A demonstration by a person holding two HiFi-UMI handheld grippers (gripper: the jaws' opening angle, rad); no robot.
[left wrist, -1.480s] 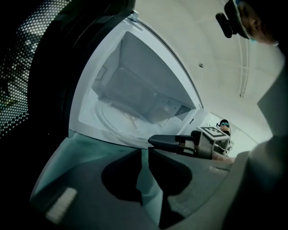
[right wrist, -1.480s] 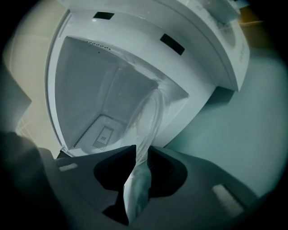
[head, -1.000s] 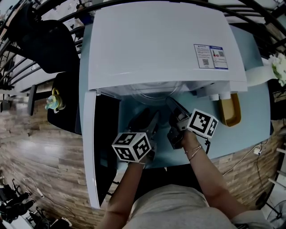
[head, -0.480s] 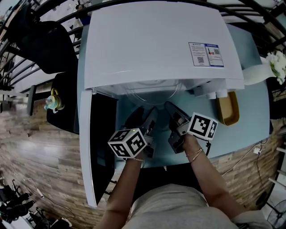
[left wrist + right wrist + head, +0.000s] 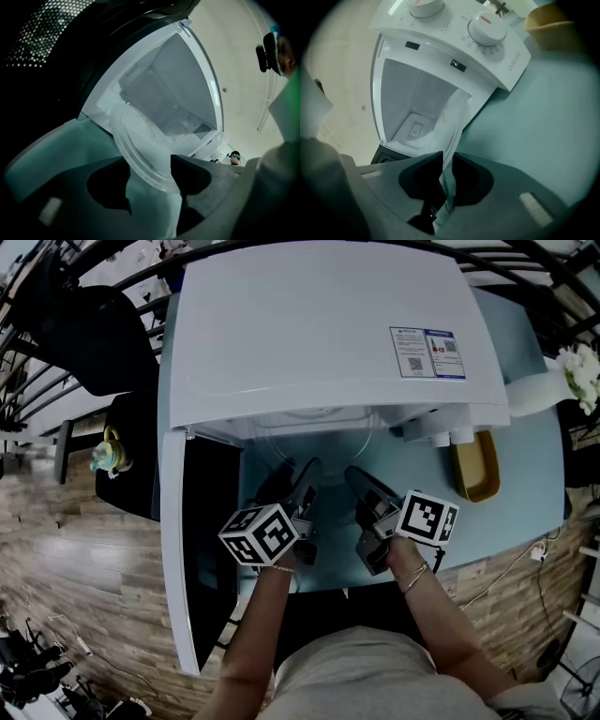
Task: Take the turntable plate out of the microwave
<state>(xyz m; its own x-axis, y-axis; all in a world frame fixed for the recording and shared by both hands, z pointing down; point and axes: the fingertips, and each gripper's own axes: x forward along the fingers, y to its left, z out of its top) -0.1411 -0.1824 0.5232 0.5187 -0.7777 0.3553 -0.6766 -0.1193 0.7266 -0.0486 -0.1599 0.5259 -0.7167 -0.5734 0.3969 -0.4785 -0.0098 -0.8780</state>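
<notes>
As the clear glass turntable plate (image 5: pixel 140 140) slides nearer, partly out of the white microwave (image 5: pixel 328 324), right gripper (image 5: pixel 447 161) clenches its rim; left gripper (image 5: pixel 150 161) gapes astride it.

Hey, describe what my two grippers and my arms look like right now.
The left gripper and right gripper are dark grey with broad black jaws; each carries a white cube printed with black square markers. The arms are bare, no sleeves showing, a thin bracelet on the right wrist.

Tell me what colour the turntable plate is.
Clear, colourless glass: the turntable plate shows best in the left gripper view.
</notes>
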